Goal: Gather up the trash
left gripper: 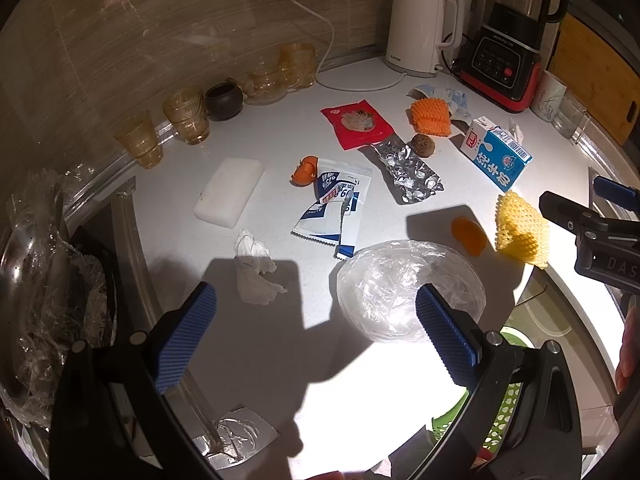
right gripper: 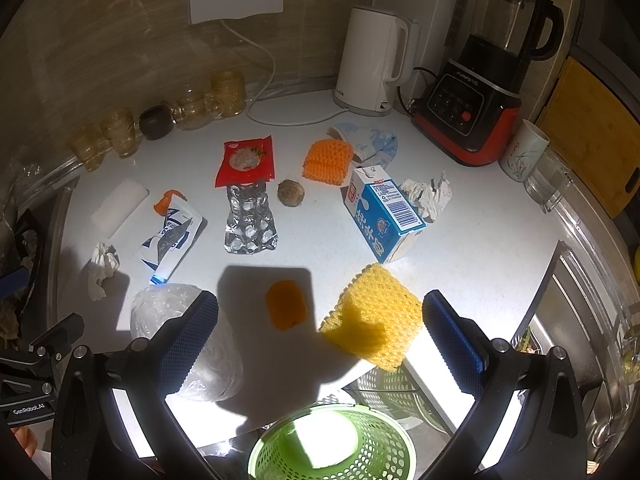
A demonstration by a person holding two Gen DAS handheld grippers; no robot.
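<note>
Trash lies across the white counter [right gripper: 480, 248]. A yellow foam net [right gripper: 376, 320] and an orange peel [right gripper: 286, 304] lie near the front edge, between my right gripper's fingers. My right gripper [right gripper: 320, 340] is open and empty above them. A crumpled clear plastic bag [left gripper: 400, 284] lies before my left gripper [left gripper: 316, 336], which is open and empty. A crumpled tissue [left gripper: 256, 268], a torn blue-white sachet [left gripper: 336, 208], a foil blister [left gripper: 408, 172], a red packet [left gripper: 356, 122], an orange foam net [left gripper: 432, 116] and a blue milk carton [left gripper: 496, 152] lie further back. A green basket [right gripper: 332, 444] stands below the counter edge.
A white kettle [right gripper: 372, 60], a blender [right gripper: 480, 80], a cup [right gripper: 524, 156] and amber glasses [left gripper: 184, 116] line the back wall. A white block [left gripper: 228, 192] lies at left. A sink [right gripper: 560, 340] is at right, a film-covered pan [left gripper: 36, 280] at left.
</note>
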